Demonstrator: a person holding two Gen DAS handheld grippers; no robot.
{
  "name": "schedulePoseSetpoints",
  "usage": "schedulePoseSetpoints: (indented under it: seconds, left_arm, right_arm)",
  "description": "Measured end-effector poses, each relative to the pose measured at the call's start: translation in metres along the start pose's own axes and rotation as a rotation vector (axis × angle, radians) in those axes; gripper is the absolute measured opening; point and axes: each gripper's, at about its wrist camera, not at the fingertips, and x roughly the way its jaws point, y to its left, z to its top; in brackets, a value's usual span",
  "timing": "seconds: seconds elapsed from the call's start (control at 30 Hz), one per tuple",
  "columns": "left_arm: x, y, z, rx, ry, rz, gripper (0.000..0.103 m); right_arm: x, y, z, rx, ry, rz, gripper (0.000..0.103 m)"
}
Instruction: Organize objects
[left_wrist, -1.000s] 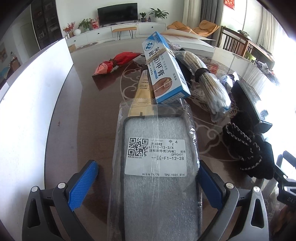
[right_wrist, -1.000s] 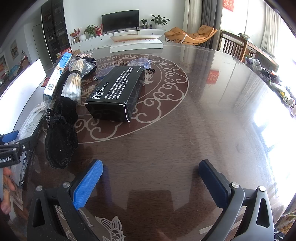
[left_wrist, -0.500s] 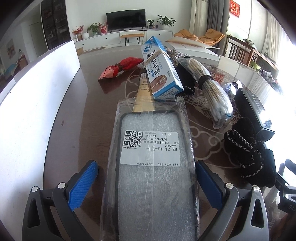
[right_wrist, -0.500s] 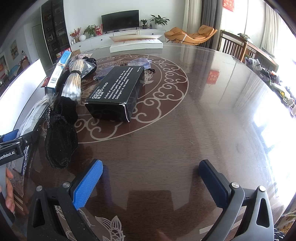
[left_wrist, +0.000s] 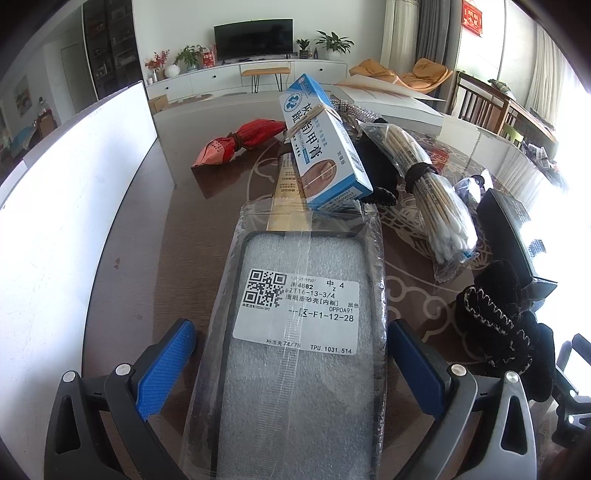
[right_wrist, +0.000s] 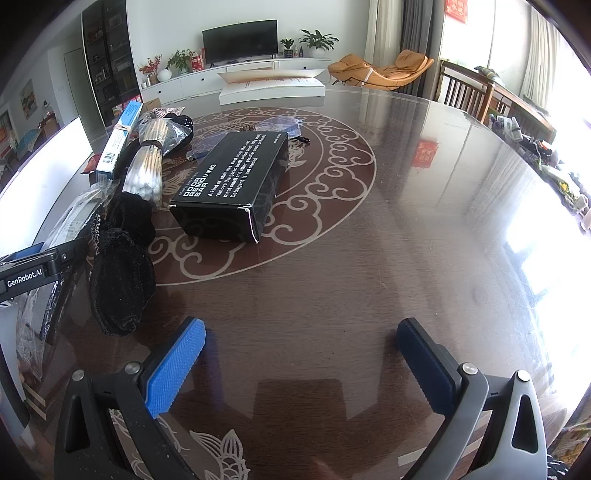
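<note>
Glossy dark wood desk (right_wrist: 369, 258); clear crinkly plastic bag (left_wrist: 295, 332) over white foam; matt black cardboard box (right_wrist: 236, 184); fuzzy black cloth gloves (left_wrist: 506, 325).

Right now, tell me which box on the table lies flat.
The black odour-removing bar box lies flat on the table; the blue-and-white cream box is tilted, propped on other items.

TV (right_wrist: 240, 40) on far wall above white cabinet (right_wrist: 236, 74) w/ plants (right_wrist: 317, 38); orange lounger (right_wrist: 384, 70) far right; wooden chair (right_wrist: 465, 92) by bright window, right.
</note>
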Motion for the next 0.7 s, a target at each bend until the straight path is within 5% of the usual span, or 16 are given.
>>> schedulePoseSetpoints:
  seconds: [0.7]
  left_arm:
    - [0.0000, 0.0001, 0.0000, -0.001, 0.000, 0.001, 0.103]
  right_arm:
    - [-0.0010, -0.0003, -0.0010, 0.001, -0.001, -0.001, 0.103]
